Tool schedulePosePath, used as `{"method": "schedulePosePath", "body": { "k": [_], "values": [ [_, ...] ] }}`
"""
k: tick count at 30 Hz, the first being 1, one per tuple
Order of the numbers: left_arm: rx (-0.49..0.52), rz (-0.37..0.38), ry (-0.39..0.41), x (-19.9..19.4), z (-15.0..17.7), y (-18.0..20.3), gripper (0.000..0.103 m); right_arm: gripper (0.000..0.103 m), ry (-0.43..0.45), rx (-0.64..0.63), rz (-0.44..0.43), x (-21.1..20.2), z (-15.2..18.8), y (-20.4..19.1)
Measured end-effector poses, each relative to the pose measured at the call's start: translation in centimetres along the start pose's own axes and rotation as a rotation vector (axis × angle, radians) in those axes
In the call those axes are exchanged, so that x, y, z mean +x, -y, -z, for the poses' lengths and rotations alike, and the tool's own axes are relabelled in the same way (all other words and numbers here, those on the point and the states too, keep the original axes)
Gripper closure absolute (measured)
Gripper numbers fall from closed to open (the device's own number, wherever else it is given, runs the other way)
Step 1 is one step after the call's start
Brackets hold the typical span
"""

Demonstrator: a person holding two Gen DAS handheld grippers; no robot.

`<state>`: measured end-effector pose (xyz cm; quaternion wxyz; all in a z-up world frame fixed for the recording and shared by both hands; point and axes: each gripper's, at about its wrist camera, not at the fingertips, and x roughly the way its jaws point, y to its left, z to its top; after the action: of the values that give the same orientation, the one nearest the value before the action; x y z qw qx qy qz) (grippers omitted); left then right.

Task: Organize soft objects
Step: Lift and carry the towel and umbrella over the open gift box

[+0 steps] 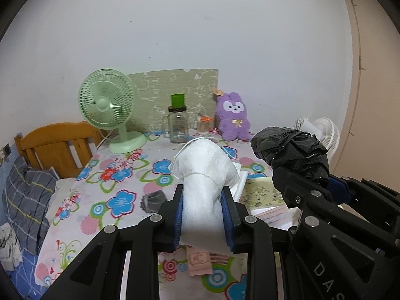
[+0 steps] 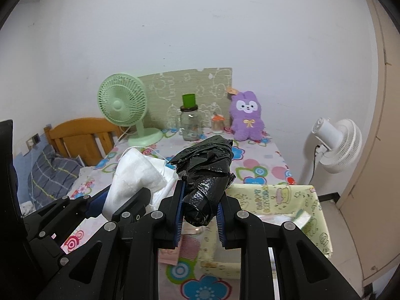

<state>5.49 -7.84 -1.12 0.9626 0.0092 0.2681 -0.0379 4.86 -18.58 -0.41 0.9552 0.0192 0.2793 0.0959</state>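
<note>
- Two soft bundles are in the air at once, one per hand: the left tongs [image 1: 203, 215] pinch a rolled white cloth [image 1: 203, 172], and the right tongs [image 2: 198, 210] are pressed together on a crumpled black plastic bag [image 2: 205, 172].
- Both bundles stand out forward and upward from their pads, long axis running away from each camera toward the far wall, above the flower-patterned counter [image 1: 117, 175].
- The relation that matters, as I judge it: the yellow box [image 2: 282, 197] with its cartoon print lies below and to the right of the black bag, just beside the right tongs, so the right hand is the nearer one; the white cloth sits to the left of the bag, a little further from the box.
- The two tools are close side by side (the right one fills the lower right of the left wrist view), so a crossing move could make them collide.
- Hard to make out: the inside of the box, largely covered by the tongs and the bag; the small pink items under the tongs near the counter's front edge; a grey object [image 1: 153, 200] left of the white cloth, whose nature I cannot tell.
- The purple plush toy [image 2: 247, 120] stands upright at the back, well apart from both hands.
</note>
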Motion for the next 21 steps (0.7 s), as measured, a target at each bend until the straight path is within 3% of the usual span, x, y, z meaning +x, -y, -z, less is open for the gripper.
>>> {"method": "schedulePosePath", "body": {
  "k": [21],
  "values": [
    [0.103,0.142,-0.063,4.1,-0.1,7.4,0.076,0.078,-0.042,0.097,0.117,1.3,1.4,7.8]
  ]
}}
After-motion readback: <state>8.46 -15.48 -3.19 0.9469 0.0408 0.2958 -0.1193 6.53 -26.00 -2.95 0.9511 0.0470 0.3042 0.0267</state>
